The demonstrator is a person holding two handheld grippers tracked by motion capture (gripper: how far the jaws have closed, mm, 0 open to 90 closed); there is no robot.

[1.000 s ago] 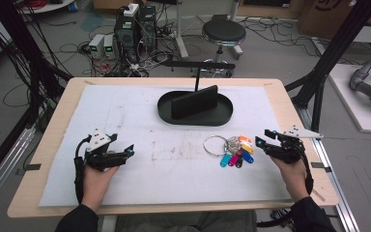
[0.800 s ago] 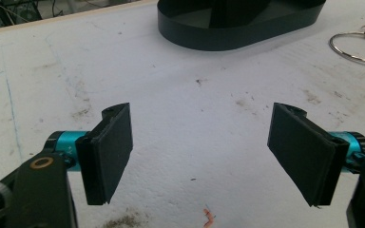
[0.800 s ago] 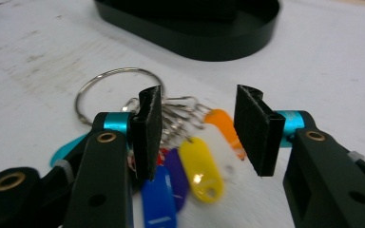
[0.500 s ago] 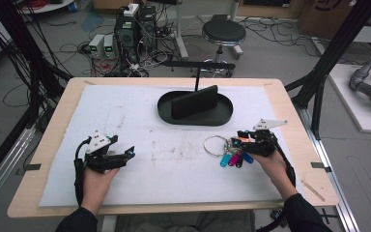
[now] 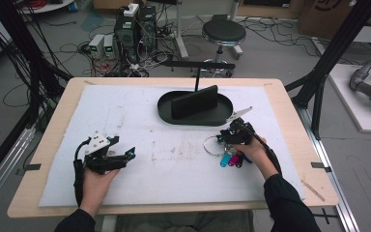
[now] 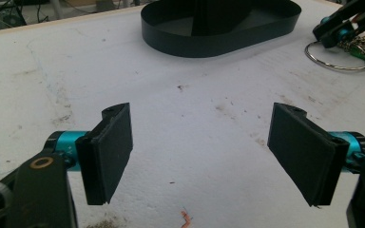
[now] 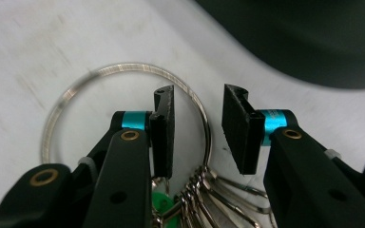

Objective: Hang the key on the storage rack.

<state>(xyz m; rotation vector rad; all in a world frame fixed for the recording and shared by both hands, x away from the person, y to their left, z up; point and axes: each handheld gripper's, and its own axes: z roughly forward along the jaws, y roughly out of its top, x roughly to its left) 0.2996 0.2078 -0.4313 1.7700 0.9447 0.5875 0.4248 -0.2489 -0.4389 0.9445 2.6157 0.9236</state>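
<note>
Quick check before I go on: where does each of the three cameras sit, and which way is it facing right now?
High view: above the person's side, looking forward and down on the table; both forearms and grippers show.
Left gripper view: on the left gripper, facing the black tray; its open jaws show.
Right gripper view: on the right gripper, facing down at the key ring; its jaws straddle the wire.
Both gripper views share tray and ring.

My right gripper (image 7: 197, 130) covers the lower part of the big silver key ring (image 7: 123, 71), so I can't tell the keys below it apart. The black oval tray (image 7: 304, 38) beyond the ring is blurred and cropped.
</note>
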